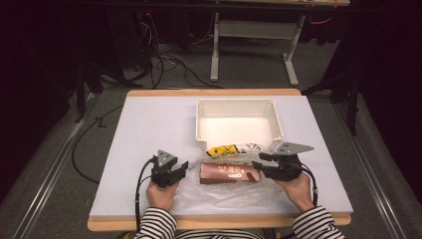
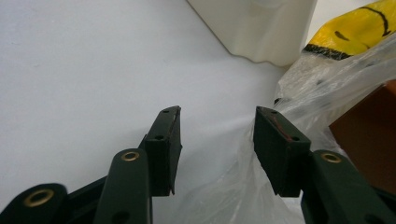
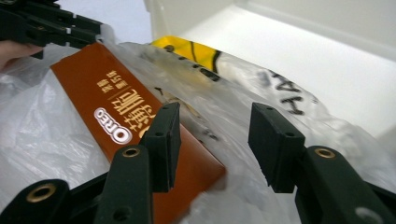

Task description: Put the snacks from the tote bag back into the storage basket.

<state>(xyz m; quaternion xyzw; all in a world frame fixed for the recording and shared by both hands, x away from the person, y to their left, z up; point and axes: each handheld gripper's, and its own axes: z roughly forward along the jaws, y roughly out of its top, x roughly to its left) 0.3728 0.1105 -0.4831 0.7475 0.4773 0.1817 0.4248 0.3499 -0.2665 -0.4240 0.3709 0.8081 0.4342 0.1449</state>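
A white open-topped plastic bin point(image 1: 236, 119) is sitting on the white desk point(image 1: 149, 129) toward its far edge, a little right of centre. Just in front of the bin, a clear plastic bag point(image 1: 224, 191) is lying spread toward the near edge, and a brown Oreo box point(image 1: 230, 173) is lying flat inside it. A yellow packet with black markings point(image 1: 222, 150) is resting between the box and the bin's near wall, also under the clear film. The left hand-held gripper point(image 1: 182, 168) is hovering at the bag's left end, released, its jaws standing apart; in the left gripper view the right jaw is sitting against the bag's film while the left jaw is over bare desk. The right hand-held gripper point(image 1: 263, 159) is hovering at the box's right end, also released; in the right gripper view its jaws are spread above the bag, with nothing pinched between them. Striped sleeves point(image 1: 157, 224) are coming in from the near edge.
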